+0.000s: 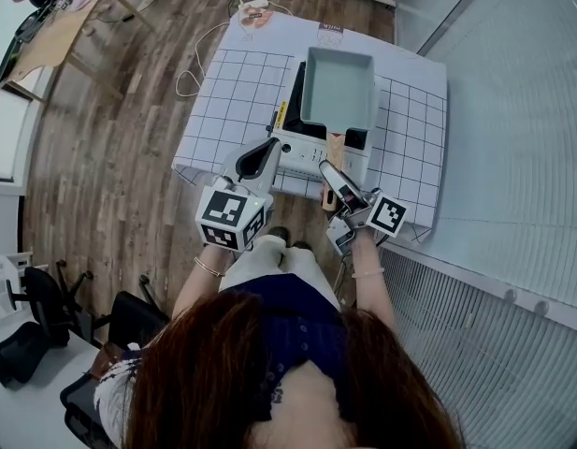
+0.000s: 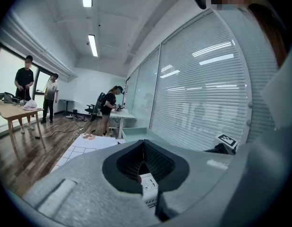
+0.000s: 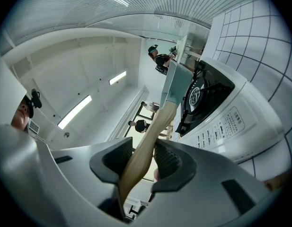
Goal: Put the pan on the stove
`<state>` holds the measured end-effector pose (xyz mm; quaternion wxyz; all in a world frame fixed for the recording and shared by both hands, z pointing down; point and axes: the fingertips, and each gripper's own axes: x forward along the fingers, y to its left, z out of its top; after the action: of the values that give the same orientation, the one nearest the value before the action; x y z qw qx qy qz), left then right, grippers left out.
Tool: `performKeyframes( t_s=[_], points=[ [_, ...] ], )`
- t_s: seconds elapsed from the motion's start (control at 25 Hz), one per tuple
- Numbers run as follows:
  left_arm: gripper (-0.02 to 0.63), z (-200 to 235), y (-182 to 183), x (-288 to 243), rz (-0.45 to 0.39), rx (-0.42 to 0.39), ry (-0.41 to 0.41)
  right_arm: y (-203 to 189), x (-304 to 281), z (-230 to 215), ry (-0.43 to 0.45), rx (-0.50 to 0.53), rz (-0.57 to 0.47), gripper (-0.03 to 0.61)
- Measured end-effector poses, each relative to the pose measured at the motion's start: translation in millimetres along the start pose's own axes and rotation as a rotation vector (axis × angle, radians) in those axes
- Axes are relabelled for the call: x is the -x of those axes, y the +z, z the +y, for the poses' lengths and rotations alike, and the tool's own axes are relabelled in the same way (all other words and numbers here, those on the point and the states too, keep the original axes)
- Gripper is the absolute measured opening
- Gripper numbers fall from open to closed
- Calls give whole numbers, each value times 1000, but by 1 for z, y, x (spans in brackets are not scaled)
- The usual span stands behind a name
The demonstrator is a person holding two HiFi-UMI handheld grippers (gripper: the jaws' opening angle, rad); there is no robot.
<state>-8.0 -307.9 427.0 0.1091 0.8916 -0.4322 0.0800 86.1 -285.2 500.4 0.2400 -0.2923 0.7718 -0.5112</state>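
- The pale blue rectangular pan (image 1: 338, 87) sits over the burner of the white stove (image 1: 311, 148). I cannot tell whether its bottom rests fully on it.
- Its wooden handle (image 1: 336, 148) sticks out over the stove's front edge towards the person.
- The right gripper (image 1: 330, 171) pinches this handle between its ribbed pads (image 3: 169, 157).
- The left gripper (image 1: 267, 148) hovers just beside the stove's front left, fingers pressed together with nothing between them.
- The stove stands on a white grid sheet (image 1: 232, 101) above a wooden floor (image 1: 101, 157).
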Motion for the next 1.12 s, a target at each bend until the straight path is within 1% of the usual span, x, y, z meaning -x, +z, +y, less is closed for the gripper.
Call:
performKeyframes(
  t_s=[1.12],
  points=[
    [11, 3, -8, -3, 28, -1, 3, -7, -7, -25, -34, -42, -3, 153]
  ],
)
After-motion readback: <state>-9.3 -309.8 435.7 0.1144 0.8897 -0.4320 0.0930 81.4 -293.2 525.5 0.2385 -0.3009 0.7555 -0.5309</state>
